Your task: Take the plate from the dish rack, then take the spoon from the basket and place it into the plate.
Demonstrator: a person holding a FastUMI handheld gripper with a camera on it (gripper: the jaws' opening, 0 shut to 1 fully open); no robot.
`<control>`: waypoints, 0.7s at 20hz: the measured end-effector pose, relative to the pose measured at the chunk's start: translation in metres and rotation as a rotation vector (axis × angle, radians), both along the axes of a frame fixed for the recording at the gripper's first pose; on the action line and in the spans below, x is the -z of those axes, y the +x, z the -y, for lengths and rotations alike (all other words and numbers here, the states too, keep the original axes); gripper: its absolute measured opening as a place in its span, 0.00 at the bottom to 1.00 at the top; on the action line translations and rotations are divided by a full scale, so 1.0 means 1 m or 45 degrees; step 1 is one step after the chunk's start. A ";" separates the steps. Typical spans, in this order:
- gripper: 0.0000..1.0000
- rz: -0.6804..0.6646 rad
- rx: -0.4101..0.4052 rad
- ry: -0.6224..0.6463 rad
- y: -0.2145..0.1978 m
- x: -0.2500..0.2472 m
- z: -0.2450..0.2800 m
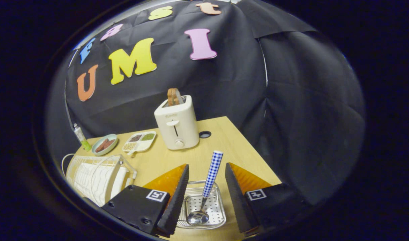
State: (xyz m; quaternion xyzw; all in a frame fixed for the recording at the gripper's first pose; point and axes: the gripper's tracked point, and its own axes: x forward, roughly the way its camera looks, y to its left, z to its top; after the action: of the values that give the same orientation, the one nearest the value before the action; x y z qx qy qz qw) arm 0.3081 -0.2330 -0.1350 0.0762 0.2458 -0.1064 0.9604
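Observation:
A spoon (210, 177) with a blue-and-white checked handle leans in a small perforated metal basket (217, 214) on the wooden table, its metal bowl resting on the basket's floor. My gripper (207, 165) is open, one finger on each side of the basket, and the spoon's handle rises in the gap without touching either finger. To the left of the fingers stands a white wire dish rack (90, 175). An upright white plate (119, 182) sits at the rack's near end.
Beyond the basket stands a white toaster (177, 125) with a slice of bread in its slot. Behind the rack are a small green dish with sausages (104, 144), a divided tray of grains (139, 141) and a small tube (81, 136). The table's edge (254, 154) runs close on the right.

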 end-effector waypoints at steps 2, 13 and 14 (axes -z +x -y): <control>0.62 -0.014 0.016 -0.003 0.002 0.003 0.001; 0.13 0.230 0.070 -0.103 -0.013 -0.054 -0.008; 0.13 0.282 0.076 -0.135 -0.015 -0.068 -0.008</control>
State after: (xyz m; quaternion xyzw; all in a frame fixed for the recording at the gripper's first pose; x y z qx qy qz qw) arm 0.2927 -0.2246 -0.0666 0.0438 0.1298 -0.1387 0.9808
